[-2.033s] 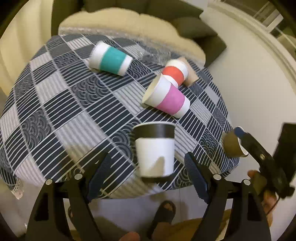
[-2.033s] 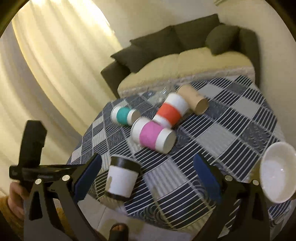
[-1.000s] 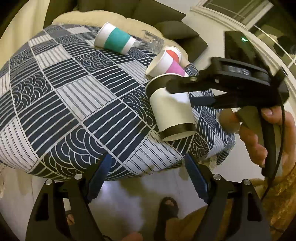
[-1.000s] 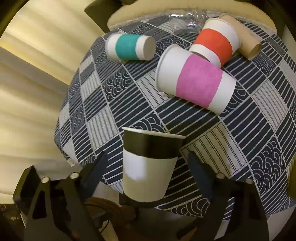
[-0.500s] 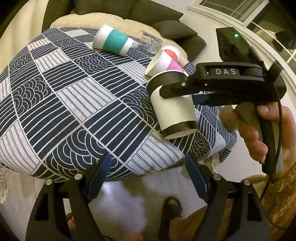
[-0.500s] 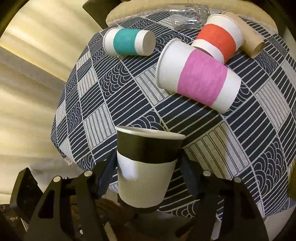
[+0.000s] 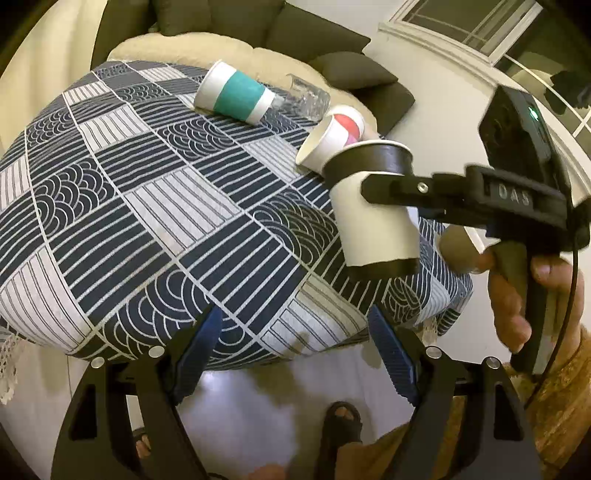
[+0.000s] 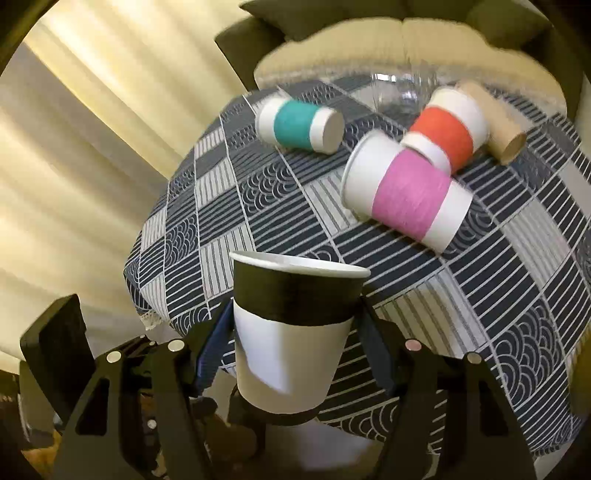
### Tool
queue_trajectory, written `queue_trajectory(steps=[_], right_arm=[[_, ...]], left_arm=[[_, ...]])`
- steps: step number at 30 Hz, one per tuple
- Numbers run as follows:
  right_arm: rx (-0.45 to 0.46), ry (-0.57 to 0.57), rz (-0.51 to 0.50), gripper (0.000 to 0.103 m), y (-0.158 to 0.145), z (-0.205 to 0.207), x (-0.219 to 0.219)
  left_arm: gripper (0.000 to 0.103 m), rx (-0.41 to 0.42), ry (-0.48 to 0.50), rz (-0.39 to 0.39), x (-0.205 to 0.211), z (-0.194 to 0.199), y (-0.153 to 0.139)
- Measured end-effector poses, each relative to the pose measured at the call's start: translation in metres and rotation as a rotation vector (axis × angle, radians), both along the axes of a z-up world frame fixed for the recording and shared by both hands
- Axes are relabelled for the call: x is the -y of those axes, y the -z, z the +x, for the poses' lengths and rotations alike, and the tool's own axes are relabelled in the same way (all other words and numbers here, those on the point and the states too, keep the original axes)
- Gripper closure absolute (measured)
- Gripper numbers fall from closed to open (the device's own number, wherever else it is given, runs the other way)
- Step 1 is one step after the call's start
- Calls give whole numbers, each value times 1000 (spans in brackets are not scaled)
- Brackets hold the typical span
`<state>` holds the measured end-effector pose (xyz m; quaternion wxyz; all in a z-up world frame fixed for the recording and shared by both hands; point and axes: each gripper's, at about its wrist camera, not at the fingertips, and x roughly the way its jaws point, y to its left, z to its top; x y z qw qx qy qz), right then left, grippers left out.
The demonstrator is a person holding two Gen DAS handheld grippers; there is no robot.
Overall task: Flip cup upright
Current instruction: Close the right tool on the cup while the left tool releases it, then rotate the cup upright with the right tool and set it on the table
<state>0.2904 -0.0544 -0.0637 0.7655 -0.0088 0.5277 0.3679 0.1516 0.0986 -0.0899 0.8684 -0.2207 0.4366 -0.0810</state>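
Note:
A white paper cup with a black band [image 8: 291, 332] is held in my right gripper [image 8: 295, 332], whose fingers are shut on its sides. In the left wrist view this cup [image 7: 373, 214] hangs above the table's near right edge, with its black-banded rim up and tilted slightly. My left gripper [image 7: 295, 343] is open and empty, below the table's front edge. The right gripper's body [image 7: 480, 199] reaches in from the right.
On the patterned tablecloth [image 7: 147, 206] lie a teal cup [image 8: 299, 123], a pink cup [image 8: 406, 195], an orange cup [image 8: 447, 125], a brown cup [image 8: 491, 122] and a clear glass [image 7: 306, 98]. A sofa [image 7: 258, 33] stands behind the table.
My right gripper closed on the black-banded cup and lifted it off the table. The left gripper stayed open near the front edge.

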Motion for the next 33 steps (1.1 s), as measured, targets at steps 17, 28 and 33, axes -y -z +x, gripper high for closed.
queue_trajectory(steps=[17,28,33], right_arm=[[640,137,227,37,-15,-76,25],[912,362,45,37,41,-100,13],[996,347,-2,37,52,-111,-1]], left_arm=[[24,64,-91,47,-12,-5,-10],[24,72,-186,27,-32,-7,-9],[24,70,-202,31,-34,-5,-7]])
